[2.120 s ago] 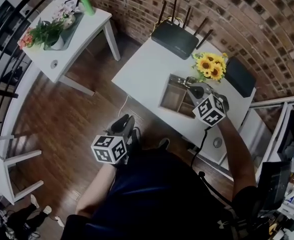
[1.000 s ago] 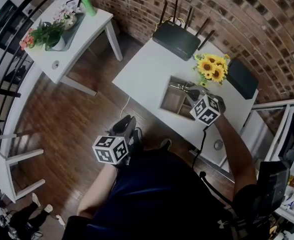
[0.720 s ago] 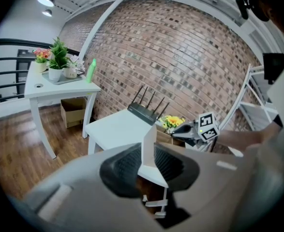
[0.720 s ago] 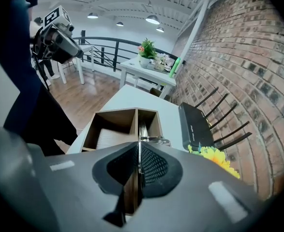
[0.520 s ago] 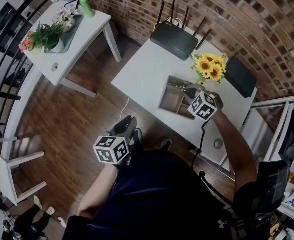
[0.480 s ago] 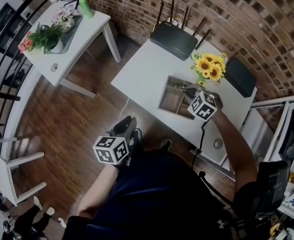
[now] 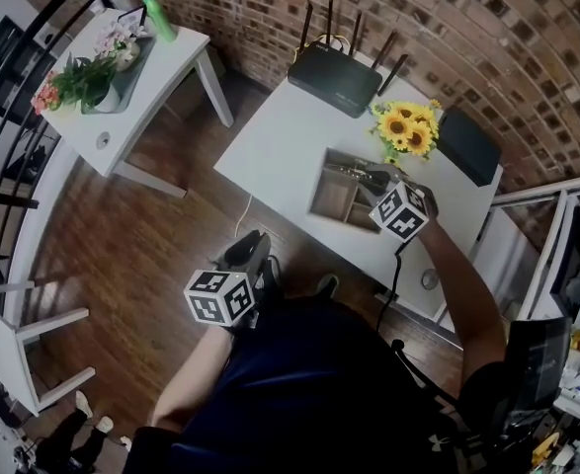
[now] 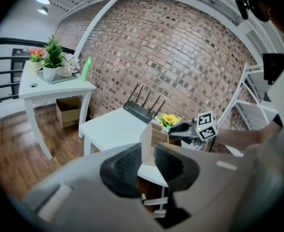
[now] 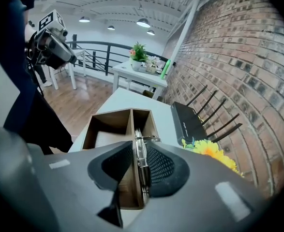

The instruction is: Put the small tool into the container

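Far left in the head view: a white side table (image 7: 163, 67) carrying potted plants (image 7: 77, 77) and a green bottle (image 7: 158, 16)

Lower, toward the middle: left gripper (image 7: 251, 249), hanging over the wooden floor (image 7: 122, 255), well apart from the work. Shown in the left gripper view with jaws only a narrow slit apart and nothing between them

Middle: main white table (image 7: 270, 136), bearing a black router (image 7: 334, 67) with four aerials at its far edge. Just right of centre on that table, a wooden container (image 7: 321, 194) split by inner walls into compartments

Right of it: right gripper (image 7: 372, 177), reaching over the container's far right end. Seen in the right gripper view with jaws opening, pads drawing off a small tool (image 9: 142, 141), a slim metal piece with a spring. Stands between the jaws, lengthwise along them, hard against the container's inner divider on the narrower right-hand side. Cannot tell whether it rests on the compartment floor

Further right: sunflowers (image 7: 405, 129) just beside the container, then a flat black object (image 7: 467, 146) at the table's corner

Behind all, a brick wall (image 7: 487, 28)
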Available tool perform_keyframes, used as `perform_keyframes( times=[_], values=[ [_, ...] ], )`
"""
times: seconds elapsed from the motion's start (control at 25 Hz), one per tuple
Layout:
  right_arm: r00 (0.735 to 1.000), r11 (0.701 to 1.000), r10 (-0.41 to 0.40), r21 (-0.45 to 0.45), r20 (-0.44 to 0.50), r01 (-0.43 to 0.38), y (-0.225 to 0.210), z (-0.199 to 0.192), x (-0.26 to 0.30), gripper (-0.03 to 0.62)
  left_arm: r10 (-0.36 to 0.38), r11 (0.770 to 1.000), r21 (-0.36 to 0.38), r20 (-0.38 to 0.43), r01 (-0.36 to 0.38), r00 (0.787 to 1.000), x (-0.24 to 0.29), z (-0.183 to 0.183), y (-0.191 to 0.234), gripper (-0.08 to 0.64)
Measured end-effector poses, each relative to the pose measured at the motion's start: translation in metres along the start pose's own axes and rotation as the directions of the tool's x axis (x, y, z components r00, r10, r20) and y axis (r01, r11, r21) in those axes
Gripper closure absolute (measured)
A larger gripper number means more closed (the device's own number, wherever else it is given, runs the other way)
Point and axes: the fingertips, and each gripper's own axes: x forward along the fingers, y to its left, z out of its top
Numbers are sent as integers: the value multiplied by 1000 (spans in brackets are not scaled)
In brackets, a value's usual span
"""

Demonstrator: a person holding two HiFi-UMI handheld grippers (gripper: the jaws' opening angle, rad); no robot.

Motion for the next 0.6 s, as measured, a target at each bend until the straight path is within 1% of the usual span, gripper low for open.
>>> perform_keyframes(
  times=[0.12, 0.2, 0.28, 0.32, 0.36, 0.4, 0.48, 0.6],
  values=[
    [999, 998, -20, 65, 31, 18, 0, 1, -13, 499, -10, 1000, 8, -13, 10, 1000, 1, -2, -2, 480],
    [997, 991, -33, 134, 64, 24, 0, 2, -22, 509, -21, 1000, 18, -24, 22, 999, 2, -2, -5, 482],
    [992, 970, -45, 244, 118, 15, 3, -1, -31, 528, -37, 999, 31, -35, 38, 999, 5, -2, -10, 482],
    [987, 950, -53, 313, 153, 3, 4, -3, -36, 540, -46, 998, 39, -39, 48, 998, 7, -2, -13, 482],
    [979, 923, -64, 386, 193, -15, 5, -3, -43, 560, -55, 997, 48, -42, 57, 998, 9, 0, -16, 482],
    [969, 888, -79, 459, 236, -39, 6, -1, -52, 571, -65, 996, 56, -43, 67, 997, 11, 2, -20, 483],
    [942, 808, -123, 583, 312, -88, 7, 2, -73, 581, -88, 993, 74, -43, 91, 995, 15, 6, -28, 489],
    [892, 697, -226, 705, 392, -134, 7, 2, -109, 581, -133, 985, 104, -48, 138, 990, 22, 12, -45, 499]
  ],
)
